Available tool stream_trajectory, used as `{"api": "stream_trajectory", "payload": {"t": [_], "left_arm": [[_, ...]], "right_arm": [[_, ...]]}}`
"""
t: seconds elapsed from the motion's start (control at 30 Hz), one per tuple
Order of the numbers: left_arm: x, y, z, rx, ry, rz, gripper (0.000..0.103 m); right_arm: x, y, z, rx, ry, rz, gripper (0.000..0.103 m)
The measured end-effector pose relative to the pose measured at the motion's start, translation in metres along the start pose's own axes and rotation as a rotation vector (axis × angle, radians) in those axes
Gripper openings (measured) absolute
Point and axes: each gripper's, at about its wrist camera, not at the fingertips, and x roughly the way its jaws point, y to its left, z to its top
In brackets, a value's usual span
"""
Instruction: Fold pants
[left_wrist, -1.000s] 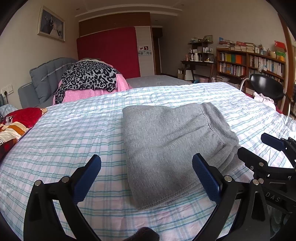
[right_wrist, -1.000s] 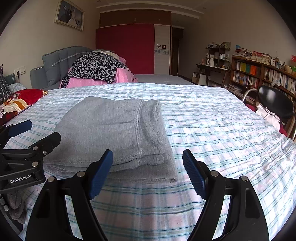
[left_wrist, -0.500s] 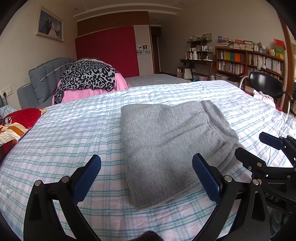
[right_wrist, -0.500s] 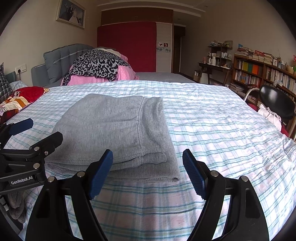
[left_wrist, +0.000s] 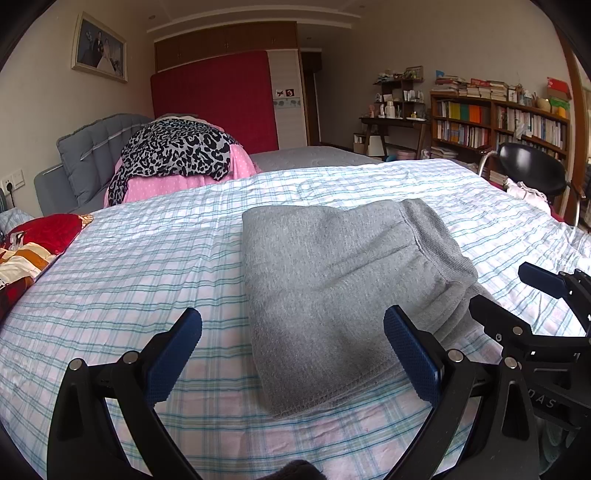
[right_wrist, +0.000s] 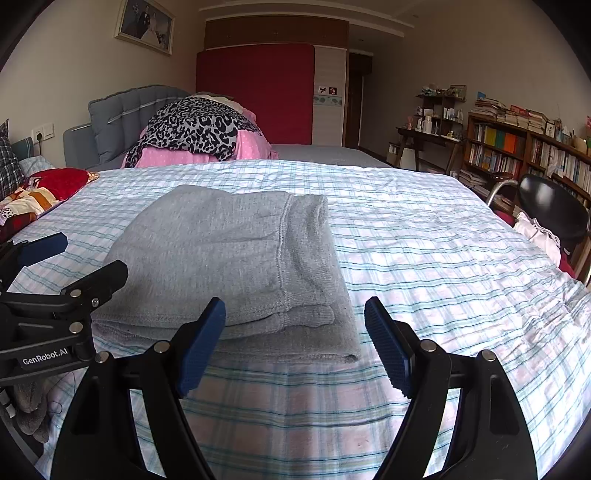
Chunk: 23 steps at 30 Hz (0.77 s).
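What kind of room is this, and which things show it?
Most likely a home bedroom, also used as a study. The grey pants lie folded on a bed with a checked sheet, a padded headboard stands behind, and bookshelves line the far wall.

The folded pants (left_wrist: 340, 280) are plain grey; the bed sheet (left_wrist: 147, 266) is white with blue-green checks. A black-and-grey leopard-print garment (left_wrist: 177, 151) tops pink polka-dot bedding (left_wrist: 166, 186)
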Motion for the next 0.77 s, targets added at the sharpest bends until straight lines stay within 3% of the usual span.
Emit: {"api": "stream_trajectory", "payload": {"t": [0.37, 0.77], "left_arm": [[-0.0016, -0.0039, -0.003, 0.015, -0.019, 0.004, 0.098], [0.0051, 0.0017, -0.002, -0.021, 0.02, 0.01, 0.098]], "right_arm": [[0.0038, 0.0042, -0.0012, -0.01, 0.008, -0.001, 0.079], [0.0054, 0.0034, -0.0014, -0.008, 0.013, 0.0, 0.079]]}}
